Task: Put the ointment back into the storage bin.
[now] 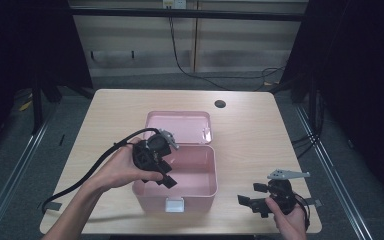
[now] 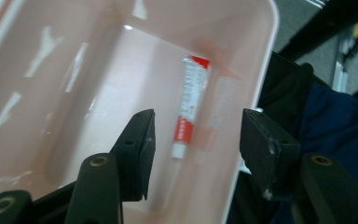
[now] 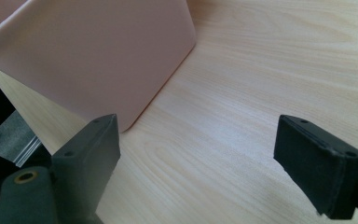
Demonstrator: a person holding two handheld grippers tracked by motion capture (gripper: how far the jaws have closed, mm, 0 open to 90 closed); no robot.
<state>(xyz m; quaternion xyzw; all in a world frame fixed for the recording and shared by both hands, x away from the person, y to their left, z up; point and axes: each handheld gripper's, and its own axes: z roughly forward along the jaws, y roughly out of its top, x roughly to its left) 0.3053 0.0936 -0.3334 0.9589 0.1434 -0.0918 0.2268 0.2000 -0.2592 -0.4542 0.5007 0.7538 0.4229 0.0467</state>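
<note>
A pink plastic box (image 1: 200, 192) stands open at the table's middle, its lid (image 1: 179, 126) laid back behind it. Over the box's left rim hangs my left gripper (image 1: 164, 176), open, pointing down into it. In the left gripper view a white tube with a red band (image 2: 189, 106) lies on the box floor (image 2: 98, 107), below and between the spread jaws of the left gripper (image 2: 196, 156), untouched. My right gripper (image 1: 252, 202) is held low at the table's front right, open. Its own view, around the right gripper (image 3: 198, 163), shows bare wood and the box's outer corner (image 3: 135, 60).
The light wooden table (image 1: 250, 135) has a dark round hole (image 1: 220, 104) at its back right. Black cables trail from both grippers. Dark curtains flank the table, and a metal frame runs along the floor at each side.
</note>
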